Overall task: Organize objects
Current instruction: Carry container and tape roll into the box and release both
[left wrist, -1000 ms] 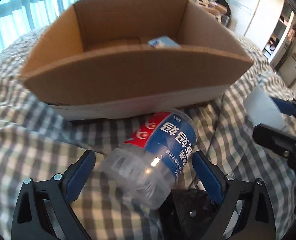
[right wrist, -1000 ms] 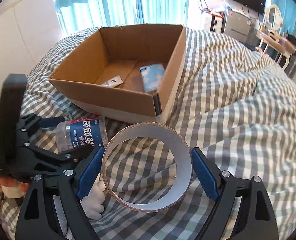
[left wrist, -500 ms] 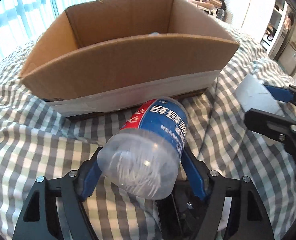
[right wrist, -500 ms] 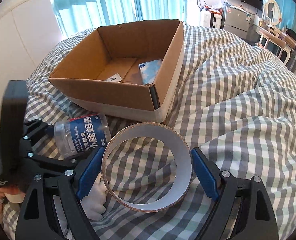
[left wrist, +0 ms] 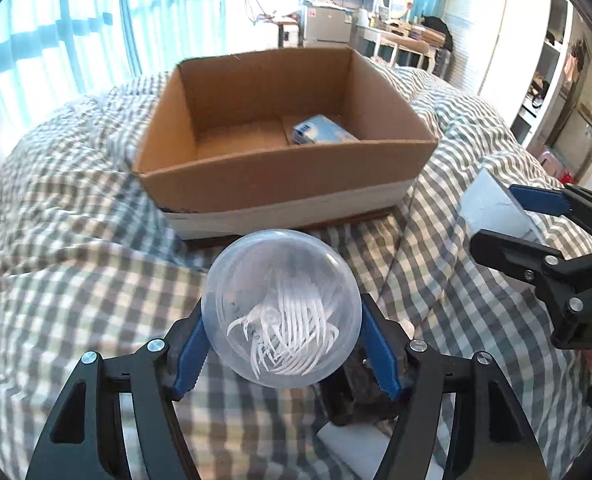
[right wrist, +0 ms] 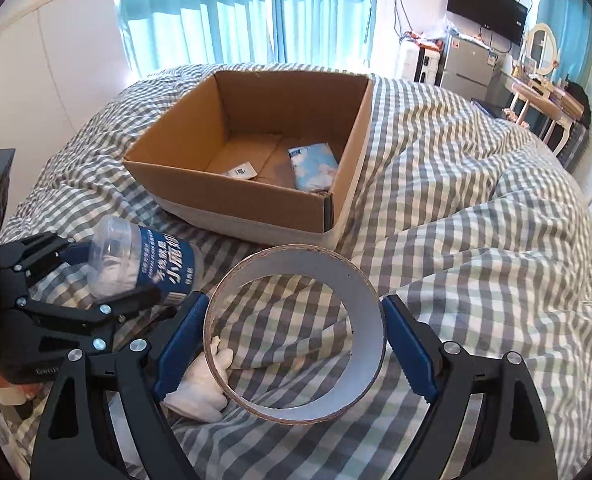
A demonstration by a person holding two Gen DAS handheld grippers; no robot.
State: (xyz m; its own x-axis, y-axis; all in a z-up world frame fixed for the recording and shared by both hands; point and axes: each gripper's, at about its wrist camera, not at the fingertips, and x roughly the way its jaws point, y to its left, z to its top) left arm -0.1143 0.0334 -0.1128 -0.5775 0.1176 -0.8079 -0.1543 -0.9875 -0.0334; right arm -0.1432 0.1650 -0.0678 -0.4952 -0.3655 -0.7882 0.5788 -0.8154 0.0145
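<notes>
My left gripper [left wrist: 282,344] is shut on a clear plastic container [left wrist: 281,307] with a blue label, its round end facing the camera; it is held above the bed in front of the open cardboard box [left wrist: 280,184]. In the right wrist view the container [right wrist: 136,260] shows at the left in the left gripper [right wrist: 96,280]. My right gripper [right wrist: 294,334] is shut on a wide tape roll [right wrist: 296,336], held above the bed, near the box [right wrist: 232,204]. The box holds a blue-and-white packet [right wrist: 314,166] and a small label [right wrist: 240,170]. The right gripper [left wrist: 508,220] shows at the right of the left wrist view.
The box rests on a grey-and-white checked duvet [right wrist: 476,220] with folds. A white soft object [right wrist: 200,384] lies on the duvet below the tape roll. A window with teal curtains [right wrist: 236,12] and furniture [right wrist: 468,64] stand beyond the bed.
My left gripper has closed on the container, lifted it off the duvet and tipped it end-on toward the camera. My right gripper has kept hold of the tape roll and risen slightly.
</notes>
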